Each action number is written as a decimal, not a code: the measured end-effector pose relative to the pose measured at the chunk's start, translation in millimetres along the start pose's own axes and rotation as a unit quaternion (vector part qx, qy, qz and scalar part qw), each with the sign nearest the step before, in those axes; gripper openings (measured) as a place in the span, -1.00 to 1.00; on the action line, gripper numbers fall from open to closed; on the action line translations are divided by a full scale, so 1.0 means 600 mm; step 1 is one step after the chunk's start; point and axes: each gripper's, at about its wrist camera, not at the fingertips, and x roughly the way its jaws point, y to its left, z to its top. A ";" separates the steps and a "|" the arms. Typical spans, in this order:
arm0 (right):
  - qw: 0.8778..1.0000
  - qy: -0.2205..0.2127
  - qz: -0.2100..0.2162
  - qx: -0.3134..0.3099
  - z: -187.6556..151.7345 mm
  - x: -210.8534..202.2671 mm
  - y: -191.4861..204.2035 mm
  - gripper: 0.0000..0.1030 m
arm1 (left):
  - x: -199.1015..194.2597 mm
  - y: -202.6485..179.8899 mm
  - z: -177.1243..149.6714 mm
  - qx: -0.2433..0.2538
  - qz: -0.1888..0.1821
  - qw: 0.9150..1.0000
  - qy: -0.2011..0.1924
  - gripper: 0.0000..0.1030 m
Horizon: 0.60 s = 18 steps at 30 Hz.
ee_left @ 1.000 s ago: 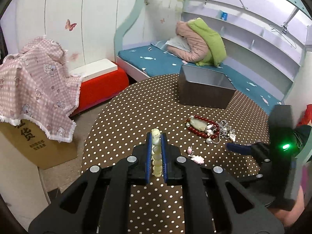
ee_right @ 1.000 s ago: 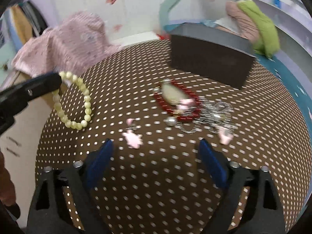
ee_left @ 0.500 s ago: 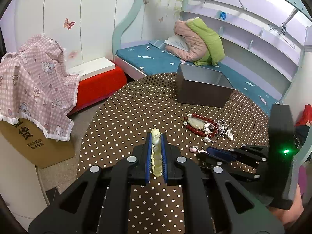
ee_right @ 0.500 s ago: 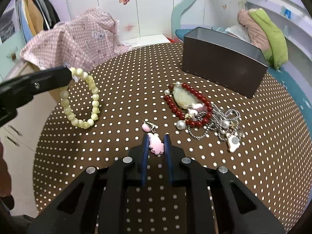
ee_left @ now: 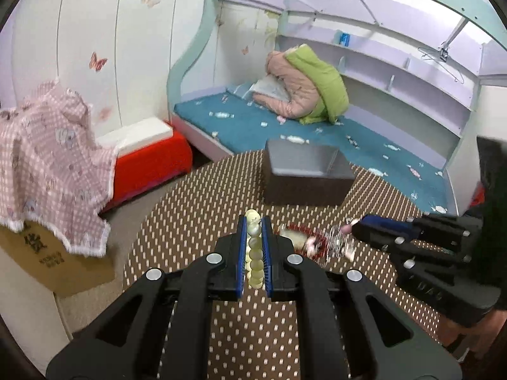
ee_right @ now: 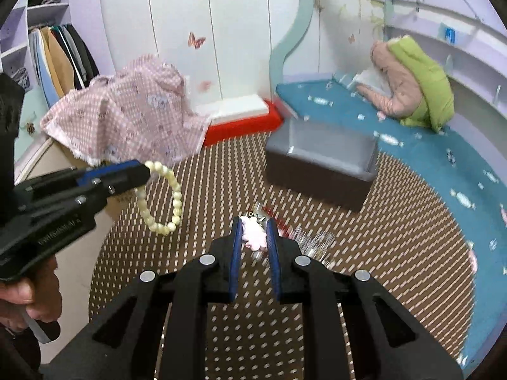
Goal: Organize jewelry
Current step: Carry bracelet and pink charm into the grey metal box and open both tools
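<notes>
Cream beads: bracelet (ee_right: 160, 198) pinched in the left gripper (ee_left: 253, 247), jaws pressed on the strand; in the right wrist view the loop hangs free at left of frame, clear of the table (ee_right: 412, 253)
Pink charm: earring (ee_right: 252, 233) pinched between the pads of the right gripper (ee_right: 252, 237); those jaws have just been closing and the charm sits between them, its hook end toward the box
Grey-lined box: box (ee_right: 320, 166), open at the top, standing on the far part of the table; in both wrist views it lies above and right of the fingertips, so ahead of both grippers
Key relation: judged, each held piece must travel forward and over the near wall of the box before release
Long axis of box: runs left to right across the right wrist view, its broad dark side facing the grippers
Nearer hand: judged the right, though the margin is small
Remaining jewelry: pile (ee_left: 317, 240) of red beads and silvery chain on the table between grippers and box, blurred; in the left wrist view just below the tip of the right gripper
Writing, carton: carton (ee_left: 47, 253) at lower left of the left wrist view bears a large printed Chinese character with smaller lines beneath, too blurred to read
Writing, gripper body: pale lettering on the left gripper's side, lower left of the right wrist view, illegible
Brands: none readable
</notes>
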 end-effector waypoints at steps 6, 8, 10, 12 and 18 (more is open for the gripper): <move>0.999 -0.029 -0.030 0.004 0.064 -0.008 -0.055 -0.73 | 0.014 -0.022 0.071 0.019 -0.023 0.999 -0.026 -0.81; 0.999 -0.032 -0.038 0.005 0.084 -0.002 -0.071 -0.73 | 0.026 -0.029 0.100 0.024 -0.033 0.999 -0.031 -0.81; 0.999 -0.033 -0.037 0.010 0.105 0.006 -0.091 -0.72 | 0.036 -0.035 0.127 0.028 -0.041 0.998 -0.035 -0.81; 0.999 -0.033 -0.035 0.015 0.123 0.015 -0.106 -0.72 | 0.049 -0.044 0.153 0.031 -0.051 0.998 -0.036 -0.81; 0.999 -0.016 -0.033 0.033 0.152 0.053 -0.144 -0.72 | 0.123 -0.061 0.217 0.025 -0.077 0.997 -0.011 -0.81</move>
